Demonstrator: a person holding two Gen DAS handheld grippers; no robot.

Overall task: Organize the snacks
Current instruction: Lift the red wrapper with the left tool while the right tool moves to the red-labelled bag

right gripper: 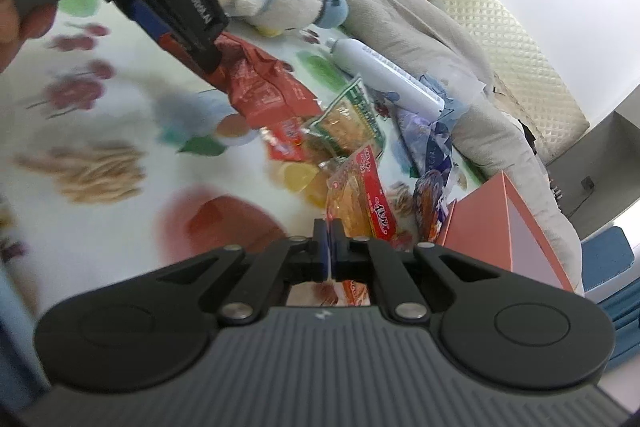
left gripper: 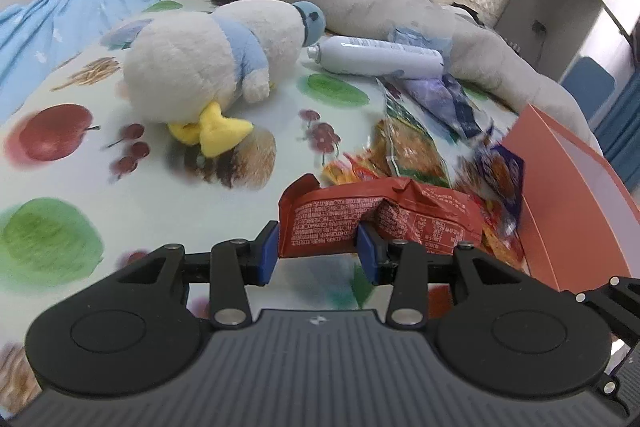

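The red packet (left gripper: 380, 215) is pinched by the left gripper (left gripper: 318, 247), lifted off the bedsheet (left gripper: 100, 163). The right gripper (right gripper: 330, 251) is clamped on a clear snack bag (right gripper: 360, 195). Snack pile (left gripper: 408, 151) at one o'clock, touching the orange box (left gripper: 576, 203); bare sheet at nine.

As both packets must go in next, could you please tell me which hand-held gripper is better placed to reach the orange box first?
Probably the right hand-held gripper: its clear packet sits right beside the orange box, nearer than the red packet.

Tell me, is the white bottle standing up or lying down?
Lying down. The white bottle rests on its side on the fruit-print bedsheet, its nozzle pointing toward the plush duck.
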